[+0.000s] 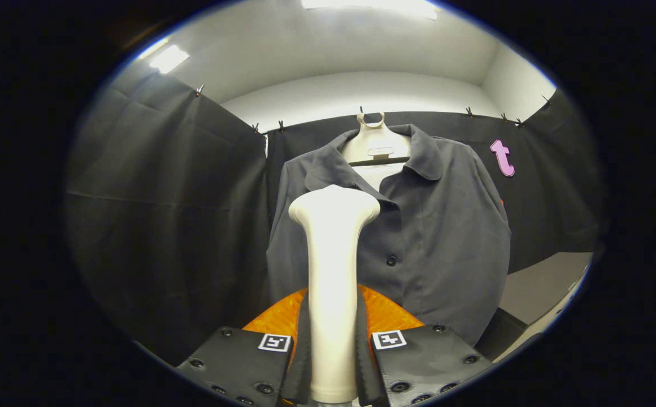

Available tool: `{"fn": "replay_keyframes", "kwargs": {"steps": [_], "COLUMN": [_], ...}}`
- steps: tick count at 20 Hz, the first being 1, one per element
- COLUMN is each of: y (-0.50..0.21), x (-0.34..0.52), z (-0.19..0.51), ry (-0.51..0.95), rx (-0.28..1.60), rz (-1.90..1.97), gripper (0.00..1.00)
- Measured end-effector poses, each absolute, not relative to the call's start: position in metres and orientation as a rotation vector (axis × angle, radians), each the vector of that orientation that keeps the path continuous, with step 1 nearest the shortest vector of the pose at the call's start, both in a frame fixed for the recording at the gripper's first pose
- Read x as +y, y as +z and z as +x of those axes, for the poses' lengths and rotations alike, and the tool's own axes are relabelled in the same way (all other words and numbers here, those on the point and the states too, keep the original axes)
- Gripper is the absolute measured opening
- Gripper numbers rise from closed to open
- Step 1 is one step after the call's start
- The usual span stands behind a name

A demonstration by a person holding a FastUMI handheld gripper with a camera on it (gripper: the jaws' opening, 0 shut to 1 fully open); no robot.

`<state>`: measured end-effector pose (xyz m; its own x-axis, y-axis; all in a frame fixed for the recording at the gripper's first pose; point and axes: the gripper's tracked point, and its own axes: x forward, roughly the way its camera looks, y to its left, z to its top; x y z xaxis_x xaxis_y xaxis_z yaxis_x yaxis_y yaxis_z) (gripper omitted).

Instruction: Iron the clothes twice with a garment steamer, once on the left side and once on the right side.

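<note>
gripper view | gripper is clamped on the white garment steamer, both fingers squeezing its handle, head poking up at 12 o'clock | dark grey shirt hangs on a pale hanger just past the steamer head, a bit toward 1 o'clock | can't tell if they touch

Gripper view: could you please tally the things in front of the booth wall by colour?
Dark grey: 1, the buttoned collared shirt.
Cream: 2, the plastic hanger and the garment steamer, which the tongs clamp by its handle.
Total: 3.
</note>
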<state>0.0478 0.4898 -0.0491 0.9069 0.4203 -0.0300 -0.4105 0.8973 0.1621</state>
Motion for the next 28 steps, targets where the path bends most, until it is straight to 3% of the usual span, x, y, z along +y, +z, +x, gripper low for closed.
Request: {"fn": "replay_keyframes", "kwargs": {"steps": [10,28], "y": [-0.069,-0.16], "x": [0.5,0.488], "z": [0.071,0.036], "ry": [0.406,0.391], "rx": [0.11,0.253], "rz": [0.129,0.106], "gripper": [0.39,0.39]}}
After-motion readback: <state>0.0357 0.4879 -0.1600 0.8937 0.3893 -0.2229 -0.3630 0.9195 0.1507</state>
